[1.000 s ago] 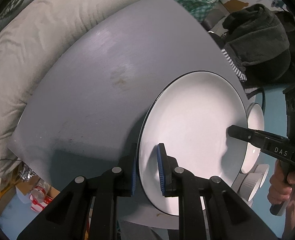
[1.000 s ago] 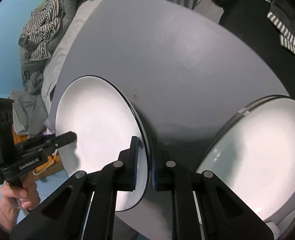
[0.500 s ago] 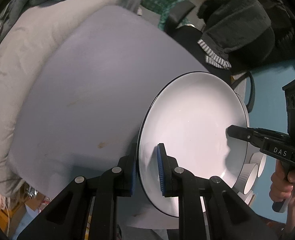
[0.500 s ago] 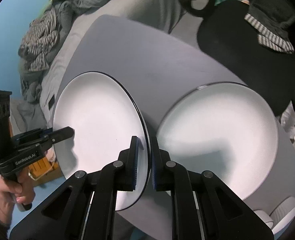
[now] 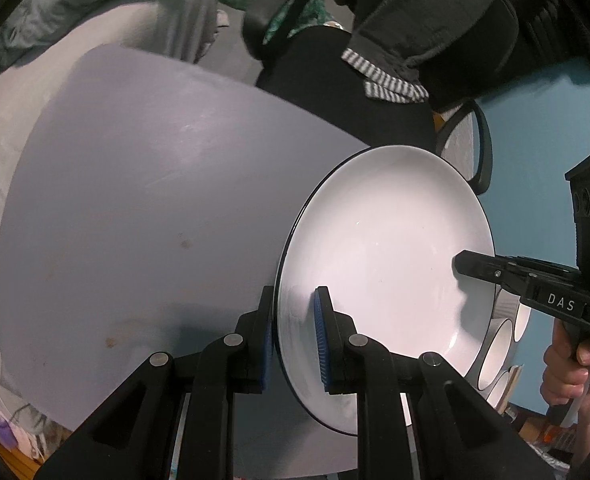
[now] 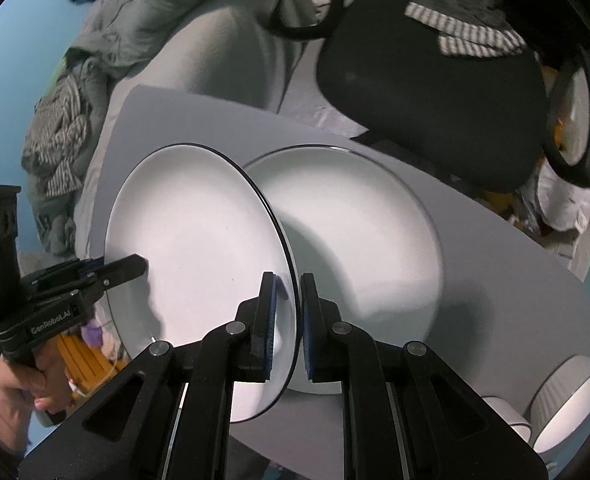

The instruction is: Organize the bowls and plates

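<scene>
Both claws, left point(image 5: 294, 334) and right point(image 6: 286, 322), clamp one plate point(image 6: 199, 264); a second plate point(image 6: 359, 248) lies beneath.

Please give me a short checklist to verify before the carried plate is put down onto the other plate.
1. Left gripper clamped on the carried plate rim: ok.
2. Right gripper clamped on the opposite rim: ok.
3. Second plate lies flat on the grey table, nothing on it: ok.
4. Carried plate centred over the second plate: not ok, it overlaps only the left part.
5. Ribbed bowls stand apart from the second plate: ok.
6. Gap between the two plates: cannot tell.
</scene>
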### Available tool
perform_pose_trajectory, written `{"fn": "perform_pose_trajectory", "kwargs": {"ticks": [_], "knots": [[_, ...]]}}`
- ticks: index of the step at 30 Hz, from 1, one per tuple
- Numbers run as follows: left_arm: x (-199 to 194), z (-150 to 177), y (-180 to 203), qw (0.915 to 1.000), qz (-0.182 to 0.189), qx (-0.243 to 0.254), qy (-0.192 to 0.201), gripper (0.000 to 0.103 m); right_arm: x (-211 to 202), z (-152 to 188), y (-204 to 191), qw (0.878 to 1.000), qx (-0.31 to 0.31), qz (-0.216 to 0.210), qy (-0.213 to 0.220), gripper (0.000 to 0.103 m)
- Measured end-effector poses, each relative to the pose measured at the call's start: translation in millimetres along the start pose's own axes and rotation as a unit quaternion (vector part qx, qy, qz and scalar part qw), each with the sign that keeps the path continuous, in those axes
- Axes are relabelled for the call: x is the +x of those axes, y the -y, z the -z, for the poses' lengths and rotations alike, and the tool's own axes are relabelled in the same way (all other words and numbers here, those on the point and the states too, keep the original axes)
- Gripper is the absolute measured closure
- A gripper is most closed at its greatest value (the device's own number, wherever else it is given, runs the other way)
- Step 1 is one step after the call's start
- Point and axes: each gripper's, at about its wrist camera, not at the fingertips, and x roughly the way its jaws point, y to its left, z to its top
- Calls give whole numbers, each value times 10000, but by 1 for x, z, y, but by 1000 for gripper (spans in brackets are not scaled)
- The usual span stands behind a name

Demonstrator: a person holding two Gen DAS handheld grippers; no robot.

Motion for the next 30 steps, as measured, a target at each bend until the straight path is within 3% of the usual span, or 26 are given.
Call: {"fn": "perform_pose_trajectory", "kwargs": {"ticks": [12,30], "knots": [[18,-10,32,9995,-108,184,-231,86,-4,0,41,9996,279,-55,-17,91],[39,-13,55,9971,-481,388,-439,85,5,2,55,9994,354,9,-61,90]]}}
